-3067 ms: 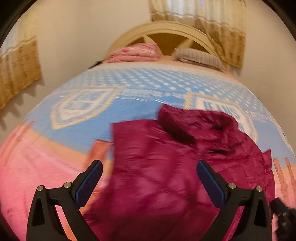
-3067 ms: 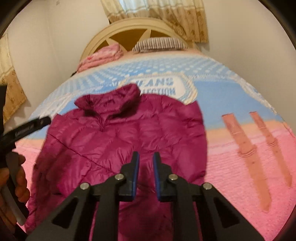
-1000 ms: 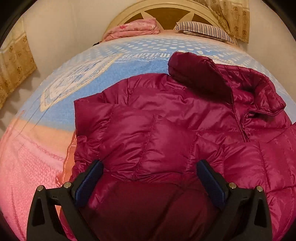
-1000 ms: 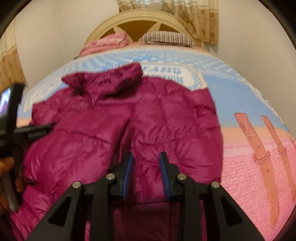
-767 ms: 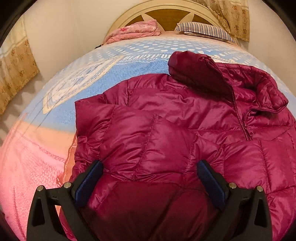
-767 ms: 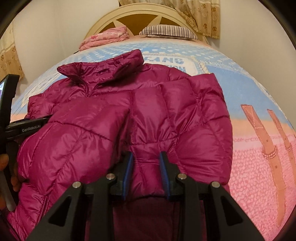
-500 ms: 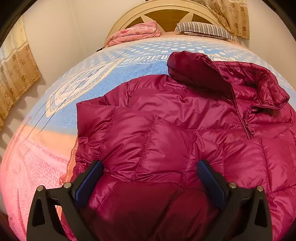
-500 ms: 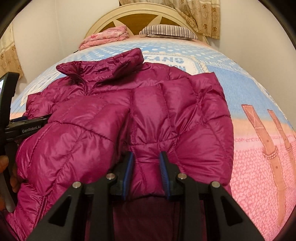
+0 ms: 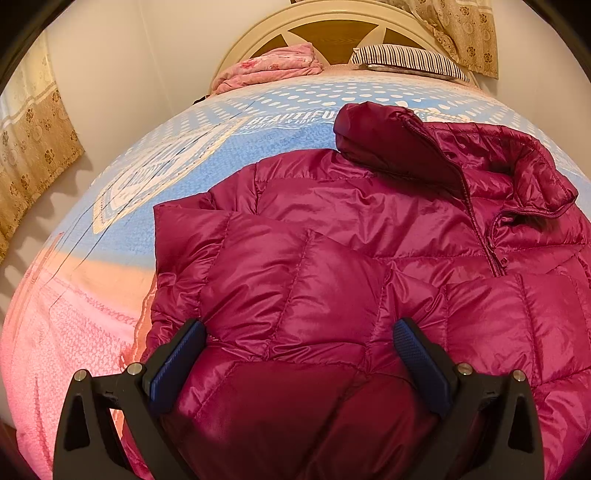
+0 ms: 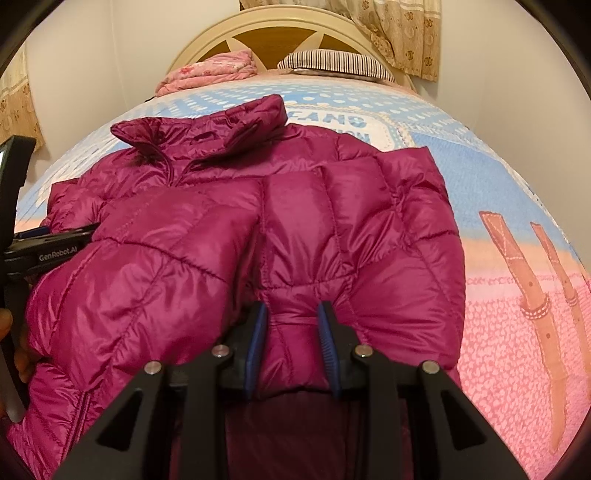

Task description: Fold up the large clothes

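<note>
A magenta quilted puffer jacket (image 9: 332, 236) lies front up on the bed, collar toward the headboard, both sleeves folded across the chest. My left gripper (image 9: 299, 328) is open, its jaws wide apart on either side of the left sleeve's puffy fabric, not pinching it. My right gripper (image 10: 291, 310) is shut on the right sleeve (image 10: 295, 332) near its cuff; the fabric bulges between the blue pads. The jacket (image 10: 229, 221) fills the middle of the right wrist view, where the left gripper's body (image 10: 48, 251) shows at the left edge.
The bed (image 9: 110, 221) has a blue, white and pink printed cover. A folded pink blanket (image 9: 269, 66) and a striped pillow (image 9: 406, 59) lie by the cream headboard (image 9: 332, 22). Walls and curtains stand on both sides.
Both grippers came in low and close over the jacket. The right gripper closed on the sleeve and keeps hold. In the last second almost nothing moved.
</note>
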The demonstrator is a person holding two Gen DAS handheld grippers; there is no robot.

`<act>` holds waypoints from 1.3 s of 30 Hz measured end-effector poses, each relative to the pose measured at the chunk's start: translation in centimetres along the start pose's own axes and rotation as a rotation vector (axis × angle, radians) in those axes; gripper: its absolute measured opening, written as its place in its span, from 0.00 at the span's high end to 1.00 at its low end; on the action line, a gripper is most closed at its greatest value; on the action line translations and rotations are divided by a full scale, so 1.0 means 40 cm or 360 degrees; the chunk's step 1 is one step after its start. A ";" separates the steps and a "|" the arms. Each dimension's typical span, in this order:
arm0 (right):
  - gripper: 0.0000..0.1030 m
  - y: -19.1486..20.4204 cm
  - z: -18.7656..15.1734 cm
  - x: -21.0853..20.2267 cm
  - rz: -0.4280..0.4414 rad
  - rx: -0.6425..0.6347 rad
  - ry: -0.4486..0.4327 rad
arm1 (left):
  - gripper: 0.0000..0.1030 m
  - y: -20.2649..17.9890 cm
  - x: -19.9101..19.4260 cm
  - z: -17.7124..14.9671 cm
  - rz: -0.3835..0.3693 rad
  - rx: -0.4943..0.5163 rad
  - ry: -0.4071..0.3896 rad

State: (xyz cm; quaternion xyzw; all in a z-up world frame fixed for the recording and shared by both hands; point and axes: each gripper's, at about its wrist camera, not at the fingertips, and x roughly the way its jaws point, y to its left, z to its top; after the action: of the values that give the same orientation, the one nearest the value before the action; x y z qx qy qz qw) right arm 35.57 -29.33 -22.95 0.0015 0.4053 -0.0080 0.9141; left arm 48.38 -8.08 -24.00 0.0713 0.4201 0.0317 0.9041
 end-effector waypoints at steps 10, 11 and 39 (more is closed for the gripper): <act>0.69 0.001 0.000 0.000 -0.0006 -0.0004 0.0000 | 0.01 0.001 0.001 0.000 0.0000 0.0000 -0.0001; 0.69 0.001 0.000 0.000 -0.0007 -0.0005 0.0001 | 0.01 0.002 0.001 0.000 0.0000 -0.0001 -0.0001; 0.20 -0.070 0.423 0.057 0.0150 0.0014 -0.0070 | 0.01 -0.032 0.076 0.404 -0.0236 0.0032 0.0102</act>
State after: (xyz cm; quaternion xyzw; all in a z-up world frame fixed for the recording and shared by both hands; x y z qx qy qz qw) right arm 49.60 -32.31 -13.28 0.0245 0.3845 0.0334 0.9222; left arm 62.68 -10.65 -16.19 0.0481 0.4532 -0.0373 0.8893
